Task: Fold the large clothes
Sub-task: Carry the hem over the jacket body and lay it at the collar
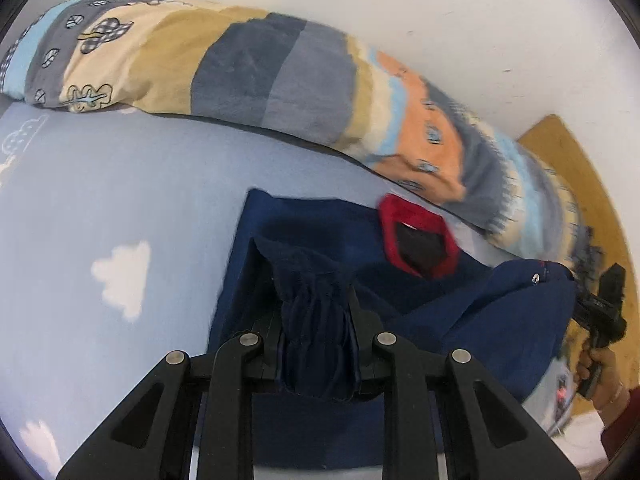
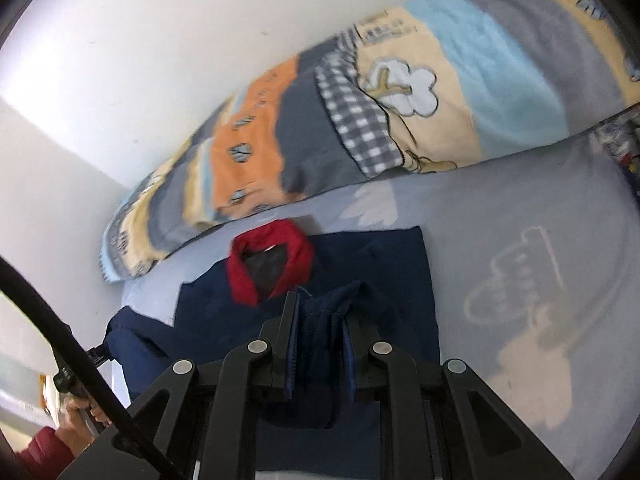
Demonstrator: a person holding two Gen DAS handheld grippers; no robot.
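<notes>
A navy garment (image 1: 304, 220) with a red collar (image 1: 416, 208) lies on the bed. My left gripper (image 1: 308, 280) is shut on a bunched, ribbed navy edge of it, held up above the flat part. In the right wrist view my right gripper (image 2: 320, 312) is likewise shut on a fold of the same navy garment (image 2: 392, 264), just below the red collar (image 2: 272, 264). Each gripper shows in the other's view: the right one (image 1: 600, 312) at the far right in a person's hand, the left one (image 2: 96, 352) at the lower left, each with navy cloth hanging from it.
A rolled patterned blanket (image 1: 240, 68) lies along the white wall (image 1: 440, 8) behind the garment. The bed sheet (image 1: 120, 180) is light blue with white clouds. A wooden board (image 1: 568, 152) stands at the right. A black cable (image 2: 60, 320) crosses the lower left.
</notes>
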